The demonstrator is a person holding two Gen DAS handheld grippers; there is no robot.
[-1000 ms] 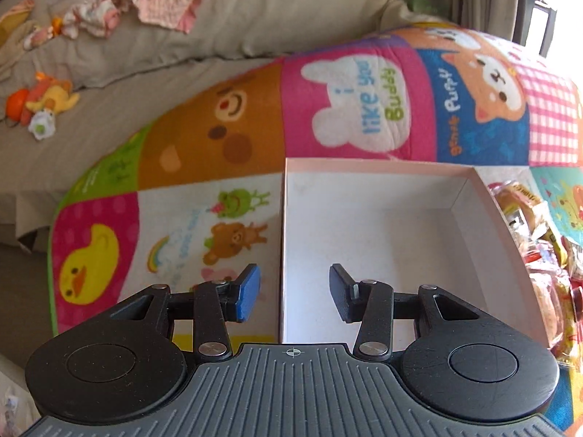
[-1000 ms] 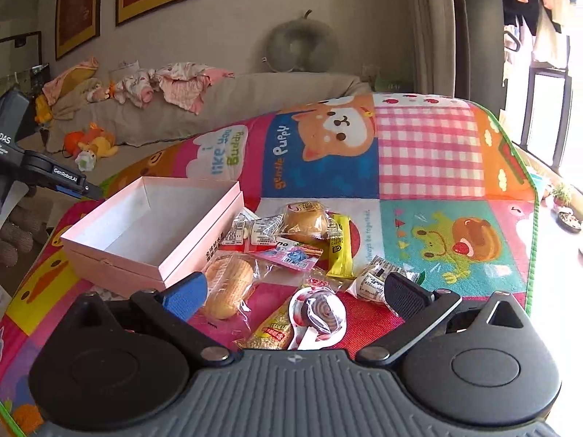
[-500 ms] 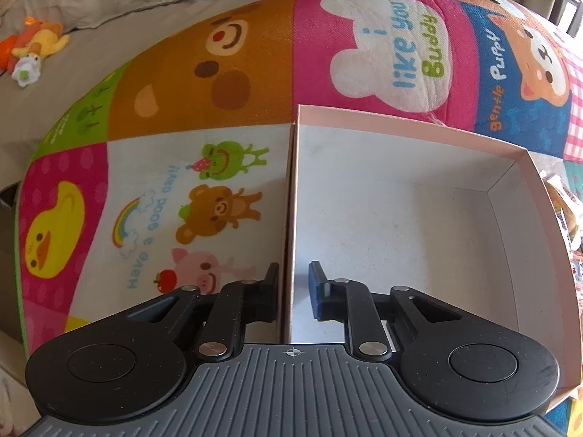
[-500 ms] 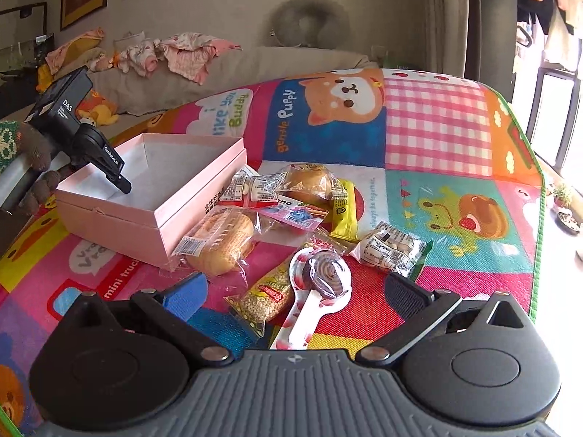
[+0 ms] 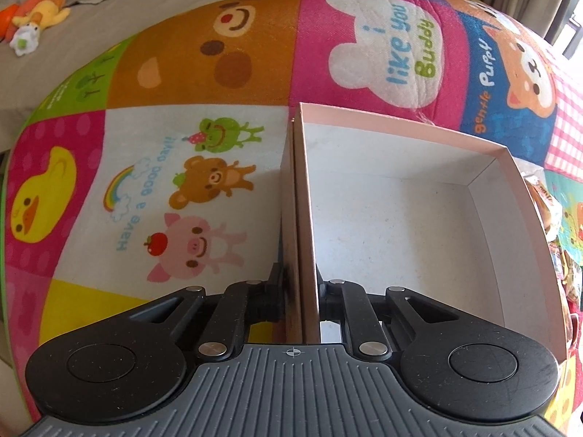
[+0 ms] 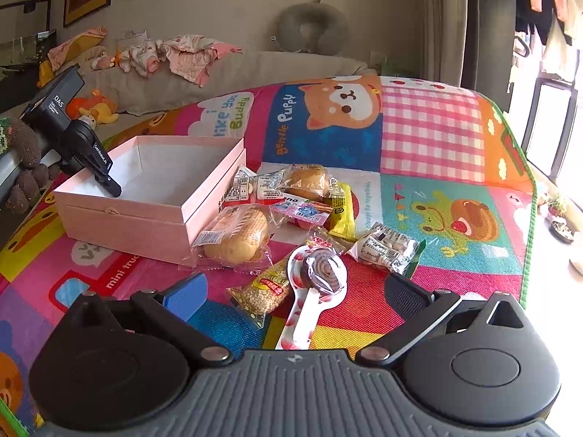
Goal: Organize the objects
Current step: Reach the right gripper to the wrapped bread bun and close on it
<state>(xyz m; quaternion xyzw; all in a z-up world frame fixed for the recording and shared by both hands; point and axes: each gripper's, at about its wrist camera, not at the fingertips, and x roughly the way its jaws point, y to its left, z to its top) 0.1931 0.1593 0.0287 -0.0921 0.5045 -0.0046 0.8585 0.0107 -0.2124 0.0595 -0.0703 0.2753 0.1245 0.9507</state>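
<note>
Pads of your left gripper (image 5: 299, 293) were clamped on the near wall of the pink box (image 5: 524, 196), one finger outside and one inside, having just closed onto it. Your left wrist view showed the box's white floor bare and the cartoon play mat (image 5: 153, 189) under it, yet only a sliver of the snacks at its right edge. Your right gripper (image 6: 291, 293) stood wide apart and held nothing, hovering over the wrapped lollipop (image 6: 322, 269) and a bag of seeds (image 6: 264, 289). Only that right wrist view gave you the whole pile just beside the box: a wrapped bun (image 6: 238, 235), a yellow bar (image 6: 342, 211), a nut packet (image 6: 388, 249), all lying on the mat. It also showed the left gripper at the box's far-left wall, with a beige sofa (image 6: 233, 76) behind
</note>
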